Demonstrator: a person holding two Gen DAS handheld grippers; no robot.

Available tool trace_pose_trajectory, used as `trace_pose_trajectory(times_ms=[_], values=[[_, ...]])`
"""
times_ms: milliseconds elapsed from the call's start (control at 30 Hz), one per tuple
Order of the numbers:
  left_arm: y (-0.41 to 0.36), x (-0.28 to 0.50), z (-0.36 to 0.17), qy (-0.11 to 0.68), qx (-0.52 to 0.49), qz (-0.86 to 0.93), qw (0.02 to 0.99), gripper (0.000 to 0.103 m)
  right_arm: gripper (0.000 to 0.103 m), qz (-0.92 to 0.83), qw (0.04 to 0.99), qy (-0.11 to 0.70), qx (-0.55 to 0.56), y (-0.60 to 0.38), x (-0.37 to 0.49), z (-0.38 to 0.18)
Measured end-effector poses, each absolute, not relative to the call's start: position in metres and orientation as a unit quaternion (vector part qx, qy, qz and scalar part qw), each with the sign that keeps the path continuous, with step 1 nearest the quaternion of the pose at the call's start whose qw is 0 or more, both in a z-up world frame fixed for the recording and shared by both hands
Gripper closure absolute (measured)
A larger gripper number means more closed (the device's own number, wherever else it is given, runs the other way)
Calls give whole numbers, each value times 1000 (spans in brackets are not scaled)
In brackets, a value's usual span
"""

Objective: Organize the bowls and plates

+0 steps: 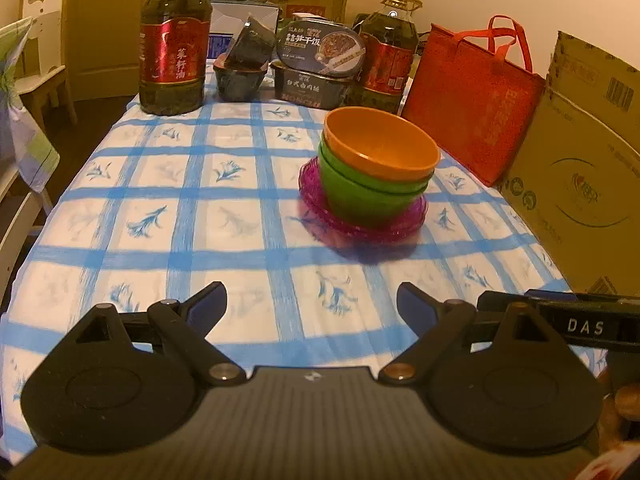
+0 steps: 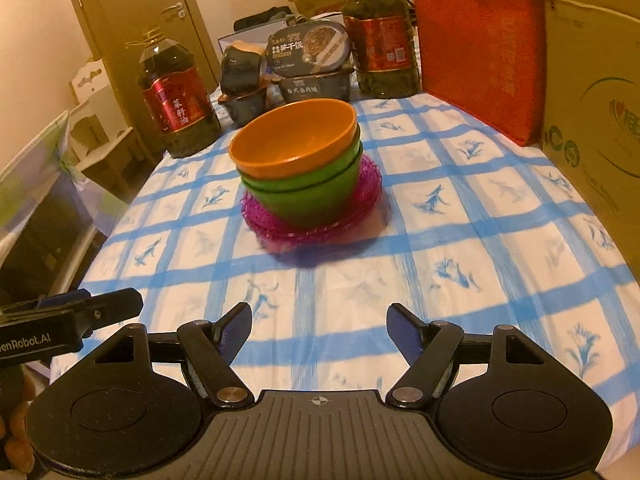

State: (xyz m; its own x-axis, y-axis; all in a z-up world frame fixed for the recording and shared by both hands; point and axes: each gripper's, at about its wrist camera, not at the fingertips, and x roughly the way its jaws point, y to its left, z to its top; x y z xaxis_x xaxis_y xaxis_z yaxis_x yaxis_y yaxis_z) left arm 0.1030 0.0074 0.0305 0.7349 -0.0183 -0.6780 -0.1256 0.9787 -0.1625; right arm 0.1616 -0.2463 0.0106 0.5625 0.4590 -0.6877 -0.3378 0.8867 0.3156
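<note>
Green bowls [image 2: 308,196] hide the seemingly stacked pink plates' [image 2: 360,196] middles.

An orange plastic bowl [image 1: 380,146] sits nested in two green plastic bowls [image 1: 360,196], and the stack stands on translucent purple plastic plates [image 1: 320,204], right of centre in the left wrist view, on the counter under a blue-checked white tablecloth [image 1: 180,220]. Behind it, across the top of the frame, stand two large oil bottles [image 1: 175,40], with dark boxed meal packs [image 1: 316,68] between them. A red fabric tote bag [image 1: 472,96] and brown cardboard box [image 1: 580,168] line the right edge.
</note>
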Motion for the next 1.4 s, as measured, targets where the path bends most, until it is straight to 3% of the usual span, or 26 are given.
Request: trace_pose_trajectory(times_ms=[767,1400], values=[[2,46,6,418,-147,43,895,12,29,199,878,434,36,-252,98,-1],[-7,44,6,419,-113,57,899,9,29,201,881,428,15,-241,92,2]])
